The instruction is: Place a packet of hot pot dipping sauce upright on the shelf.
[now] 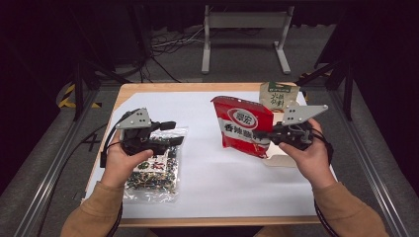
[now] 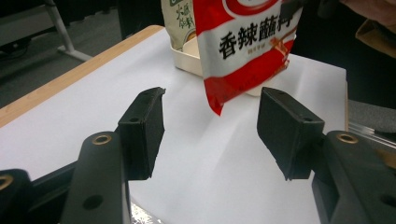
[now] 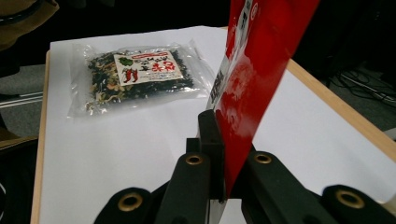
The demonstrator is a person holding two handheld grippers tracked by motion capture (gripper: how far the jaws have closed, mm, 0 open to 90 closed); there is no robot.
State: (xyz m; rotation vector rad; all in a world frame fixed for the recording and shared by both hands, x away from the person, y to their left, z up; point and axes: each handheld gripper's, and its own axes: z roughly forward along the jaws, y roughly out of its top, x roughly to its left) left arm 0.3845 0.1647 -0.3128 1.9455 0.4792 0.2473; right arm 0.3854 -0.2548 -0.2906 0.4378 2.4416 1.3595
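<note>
Red pouch [image 3: 261, 60] sits pinched between right gripper [image 3: 224, 154] fingers [image 3: 210, 135].

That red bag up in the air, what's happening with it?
A person holds the red bag off the table, pinched in the right hand-held gripper. The left hand-held gripper is open over a clear packet of dried vegetables, holding nothing. A green-and-cream packet stands in a white tray behind.

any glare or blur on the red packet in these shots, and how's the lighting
High view: white table cover brightly lit, surroundings dark, red packet sharp. Left gripper view: packet print crisp, the near black pads slightly soft. Right gripper view: glossy sheen on the packet's red face; the clear bag of dried greens reflects light.
</note>
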